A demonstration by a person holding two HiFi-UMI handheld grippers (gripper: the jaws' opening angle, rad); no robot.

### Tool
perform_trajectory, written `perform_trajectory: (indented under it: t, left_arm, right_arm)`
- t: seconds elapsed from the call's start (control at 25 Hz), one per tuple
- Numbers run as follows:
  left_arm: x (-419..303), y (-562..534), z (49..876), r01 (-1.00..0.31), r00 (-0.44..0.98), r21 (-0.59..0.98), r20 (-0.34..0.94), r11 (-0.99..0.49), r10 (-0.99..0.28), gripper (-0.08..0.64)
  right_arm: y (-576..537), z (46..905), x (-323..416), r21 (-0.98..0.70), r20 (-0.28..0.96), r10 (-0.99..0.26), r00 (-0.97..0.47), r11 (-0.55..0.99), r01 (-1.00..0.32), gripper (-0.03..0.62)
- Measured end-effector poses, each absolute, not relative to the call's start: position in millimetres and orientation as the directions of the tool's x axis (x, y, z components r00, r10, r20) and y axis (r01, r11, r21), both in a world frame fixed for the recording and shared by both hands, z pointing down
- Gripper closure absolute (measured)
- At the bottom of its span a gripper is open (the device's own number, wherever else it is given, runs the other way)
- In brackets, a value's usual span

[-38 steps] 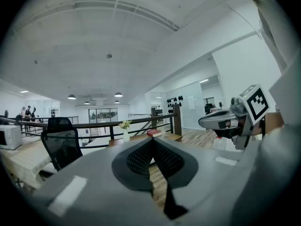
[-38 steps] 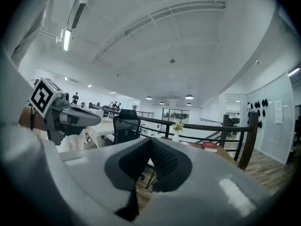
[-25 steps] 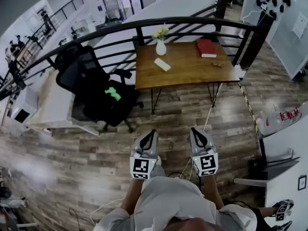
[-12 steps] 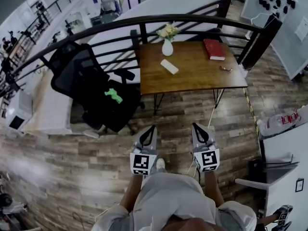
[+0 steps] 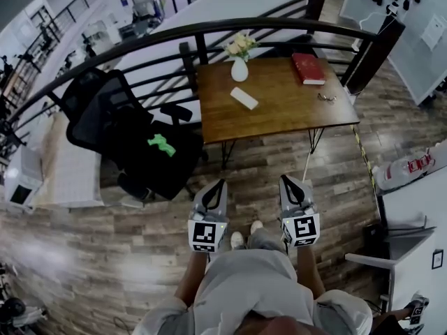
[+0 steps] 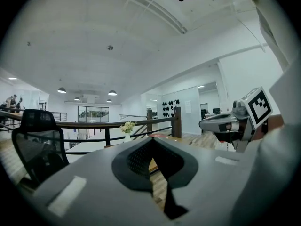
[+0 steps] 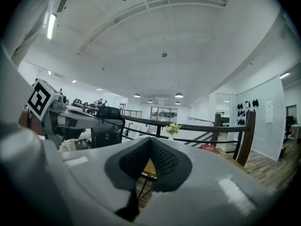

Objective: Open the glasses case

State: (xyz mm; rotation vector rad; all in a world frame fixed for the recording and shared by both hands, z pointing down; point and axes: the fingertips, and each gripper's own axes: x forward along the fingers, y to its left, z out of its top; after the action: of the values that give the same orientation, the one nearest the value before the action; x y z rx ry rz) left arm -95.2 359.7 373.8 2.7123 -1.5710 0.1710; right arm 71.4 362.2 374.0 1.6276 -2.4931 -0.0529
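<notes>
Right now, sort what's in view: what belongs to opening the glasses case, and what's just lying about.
Job: case, table under it, left gripper, right gripper.
Lying about: book, vase, glasses, chair.

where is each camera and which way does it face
Head view: on the person's head, steeply down at floor and table; shows torso, left gripper, right gripper.
Left gripper view: on the left gripper, level along its shut jaws toward the railing; right gripper at right.
Right gripper view: on the right gripper, same way; left gripper at left.
Shared: both gripper views show vase and chair.
</notes>
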Motion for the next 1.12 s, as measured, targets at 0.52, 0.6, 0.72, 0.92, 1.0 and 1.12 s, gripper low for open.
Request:
perform_trajectory:
  t: [0.52, 0.6, 0.72, 0.92, 1.0, 1.12]
  left_arm:
    - [-84.5, 283.1, 381.6, -0.879, 0.466, -0.052, 0.112, -0.473, -0.878, 0.54]
    - [-82.3, 266.3, 382.1, -0.884, 0.457, -0.055, 0.112, -0.465, -0.882, 0.54]
    - [-80.0, 241.1, 379.2, -0.891, 0.443, -0.059, 0.111, -0.451, -0.89, 0.54]
    - [-75.0, 208.9, 374.0, -0.9, 0.422, -0.069, 0.117, -0.431, -0.899, 0.54]
    - [-71.8, 198.5, 373.8, -0.903, 0.413, -0.071, 0.123, -0.424, -0.902, 0.54]
    - [-66.1, 183.7, 374.0, -0.908, 0.4, -0.077, 0.131, -0.412, -0.907, 0.54]
  right_arm:
    - [281.5, 370.9, 77.7, 0.136, 0.103, -0.899, -0.425, 0.436, -0.89, 0.589]
    - [264.3, 373.4, 80.1, 0.128, 0.103, -0.894, -0.436, 0.447, -0.885, 0.589]
    - [237.1, 373.0, 82.5, 0.122, 0.097, -0.887, -0.452, 0.462, -0.879, 0.589]
    - [198.5, 370.6, 85.9, 0.109, 0.095, -0.873, -0.479, 0.487, -0.866, 0.589]
    - [187.0, 370.4, 87.7, 0.104, 0.096, -0.865, -0.492, 0.501, -0.859, 0.589]
    - [170.9, 371.5, 91.5, 0.098, 0.102, -0.854, -0.509, 0.518, -0.85, 0.589]
